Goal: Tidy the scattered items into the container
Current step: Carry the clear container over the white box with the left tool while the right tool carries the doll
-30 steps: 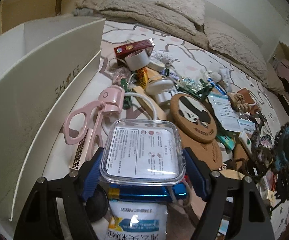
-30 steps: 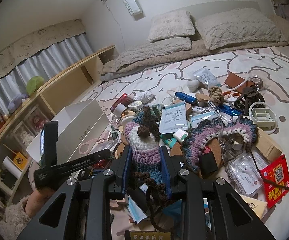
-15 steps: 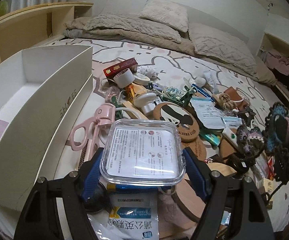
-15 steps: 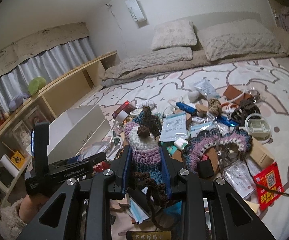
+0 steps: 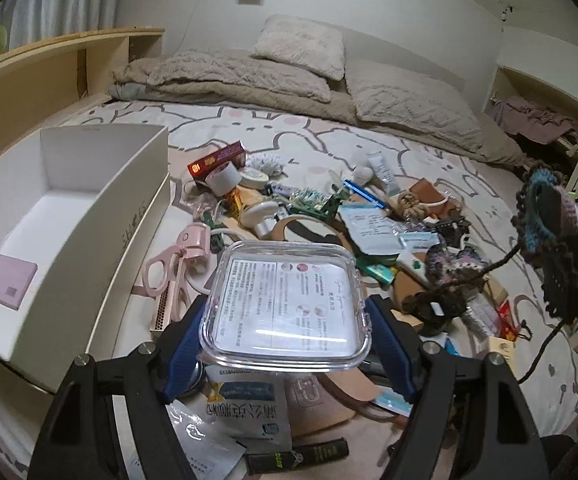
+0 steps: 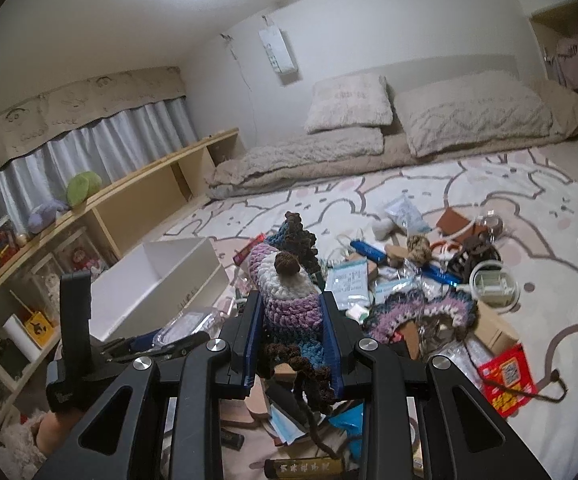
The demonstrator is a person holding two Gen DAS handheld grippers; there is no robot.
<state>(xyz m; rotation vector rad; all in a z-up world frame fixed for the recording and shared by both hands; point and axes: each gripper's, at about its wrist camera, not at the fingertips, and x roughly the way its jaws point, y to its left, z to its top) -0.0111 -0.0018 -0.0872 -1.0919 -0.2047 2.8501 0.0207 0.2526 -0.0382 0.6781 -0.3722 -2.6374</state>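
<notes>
My left gripper [image 5: 287,312] is shut on a clear square plastic box [image 5: 285,304] with a printed label, held above the pile of scattered items. The white shoebox [image 5: 69,216] stands open to its left, with a pink flat case [image 5: 9,286] inside. My right gripper [image 6: 291,320] is shut on a crocheted piece [image 6: 289,284] of purple, white and blue yarn, whose brown strands hang below the blue pads. In the right wrist view the shoebox [image 6: 161,280] lies to the left, beyond the left gripper [image 6: 169,336]. At the right edge of the left wrist view the crocheted piece [image 5: 557,232] hangs in the air.
Scattered items cover the patterned bed cover: a pink eyelash curler [image 5: 173,268], a tape roll [image 5: 223,178], a red packet [image 6: 507,376], a second crocheted piece [image 6: 421,312], sachets and cards. Pillows [image 5: 301,46] lie at the back. A wooden shelf [image 6: 129,200] runs along the left.
Both grippers have risen with their loads. In the left wrist view the shoebox's inside and the pink case have come into sight; the right wrist view now looks more level across the room.
</notes>
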